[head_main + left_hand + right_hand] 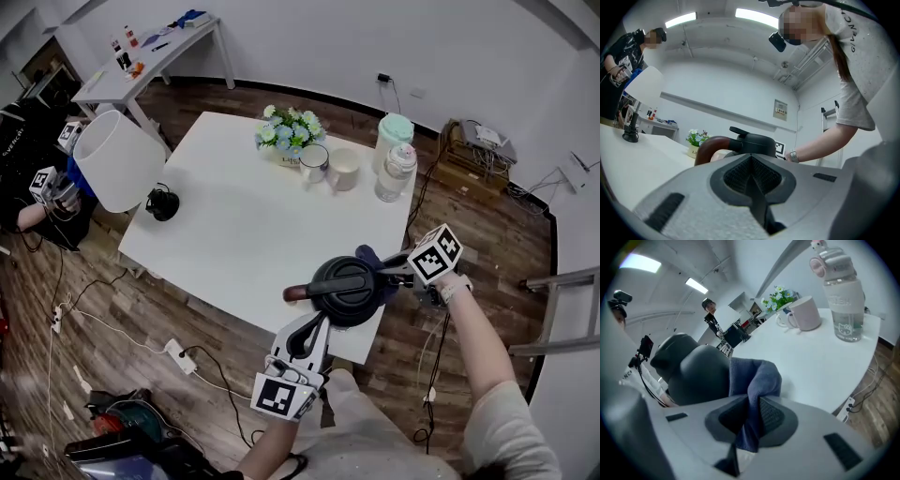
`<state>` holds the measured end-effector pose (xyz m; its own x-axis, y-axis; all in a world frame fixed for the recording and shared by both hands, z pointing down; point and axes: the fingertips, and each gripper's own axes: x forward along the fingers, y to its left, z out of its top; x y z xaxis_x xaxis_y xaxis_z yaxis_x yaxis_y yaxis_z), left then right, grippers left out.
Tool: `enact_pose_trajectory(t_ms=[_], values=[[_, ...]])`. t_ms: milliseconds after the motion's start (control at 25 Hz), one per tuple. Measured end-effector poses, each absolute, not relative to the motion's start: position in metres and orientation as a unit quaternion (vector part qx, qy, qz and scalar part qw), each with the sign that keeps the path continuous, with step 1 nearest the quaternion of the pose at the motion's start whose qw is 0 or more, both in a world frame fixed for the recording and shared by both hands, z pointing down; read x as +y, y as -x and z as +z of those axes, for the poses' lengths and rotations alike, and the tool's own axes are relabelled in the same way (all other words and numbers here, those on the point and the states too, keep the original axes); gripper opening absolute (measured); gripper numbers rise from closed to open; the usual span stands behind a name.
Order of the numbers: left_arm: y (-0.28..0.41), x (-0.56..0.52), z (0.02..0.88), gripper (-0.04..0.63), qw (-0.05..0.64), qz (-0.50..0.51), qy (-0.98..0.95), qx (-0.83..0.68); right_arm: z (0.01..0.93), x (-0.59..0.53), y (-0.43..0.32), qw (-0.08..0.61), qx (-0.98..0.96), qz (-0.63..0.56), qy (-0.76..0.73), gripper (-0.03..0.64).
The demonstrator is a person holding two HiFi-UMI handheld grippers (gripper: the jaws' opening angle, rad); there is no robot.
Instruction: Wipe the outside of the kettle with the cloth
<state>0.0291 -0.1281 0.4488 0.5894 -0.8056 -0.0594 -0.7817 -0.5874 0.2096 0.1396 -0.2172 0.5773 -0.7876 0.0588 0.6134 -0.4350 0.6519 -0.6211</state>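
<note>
A black kettle (345, 289) with a brown handle (295, 293) is at the near right corner of the white table (234, 234). My right gripper (398, 269) is shut on a blue cloth (367, 255) and presses it against the kettle's right side. In the right gripper view the cloth (757, 378) runs up from the jaws (752, 411) to the kettle's dark body (693, 373). My left gripper (305, 339) is just in front of the kettle, pointing at it. In its own view the left gripper (751, 161) is shut with nothing in it, and the kettle (752, 143) is just beyond.
On the far side of the table are a flower pot (289, 131), two mugs (316, 164), a clear bottle (394, 173) and a mint-lidded jar (394, 131). A white-shaded lamp (117, 159) stands at the left edge. Another person (37, 192) is at the left; cables and a power strip (178, 354) lie on the floor.
</note>
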Motion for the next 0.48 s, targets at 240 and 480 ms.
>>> enact_pose_trajectory(t_ms=[240,480], values=[[-0.029,-0.128,0.449,0.007,0.081,-0.076,-0.888,-0.447,0.588,-0.218,-0.149,0.337,-0.858,0.367,-0.126,0.051],[-0.027,-0.128,0.45,0.006,0.086,-0.081,-0.887,-0.446,0.499,-0.248,-0.147,0.353,-0.895,0.264,-0.073,0.051]])
